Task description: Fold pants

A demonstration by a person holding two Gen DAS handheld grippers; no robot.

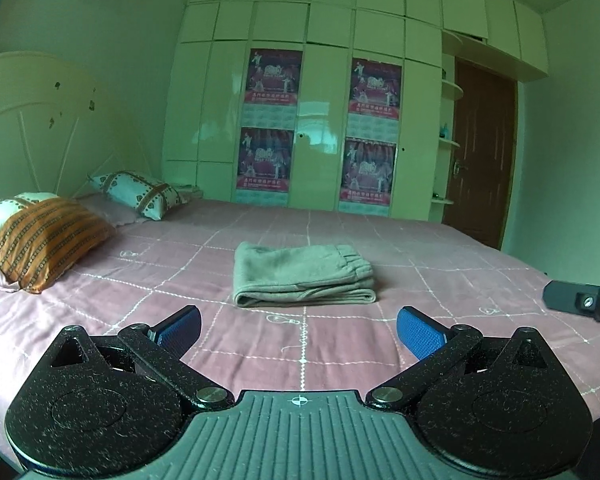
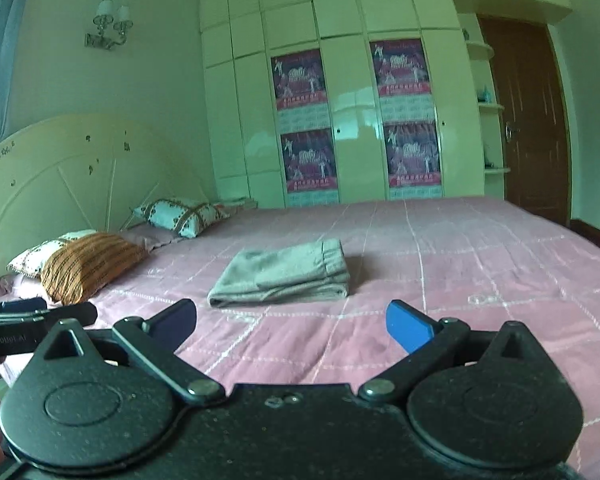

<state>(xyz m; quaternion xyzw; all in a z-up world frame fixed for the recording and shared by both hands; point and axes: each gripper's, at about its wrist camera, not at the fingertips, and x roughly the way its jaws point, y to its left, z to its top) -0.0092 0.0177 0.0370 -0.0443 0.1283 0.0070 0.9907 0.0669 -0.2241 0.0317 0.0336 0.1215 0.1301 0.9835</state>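
Grey-beige pants (image 1: 302,274) lie folded into a compact stack on the pink checked bedspread (image 1: 420,248), elastic waistband at the right end. In the right wrist view the same folded pants (image 2: 284,274) sit mid-bed. My left gripper (image 1: 299,330) hovers above the near part of the bed, short of the pants, open, with nothing between its blue pads. My right gripper (image 2: 291,324) is likewise open and empty, held back from the pants. The right gripper's body (image 1: 580,300) shows at the right edge of the left wrist view; the left gripper's body (image 2: 32,320) shows at the left of the right wrist view.
Pillows (image 1: 48,240) lie at the left by the cream headboard (image 1: 28,120), with another patterned pillow (image 1: 140,194) farther back. A tall cream wardrobe (image 1: 324,120) with posters stands beyond the bed. A brown door (image 1: 480,152) is at the back right.
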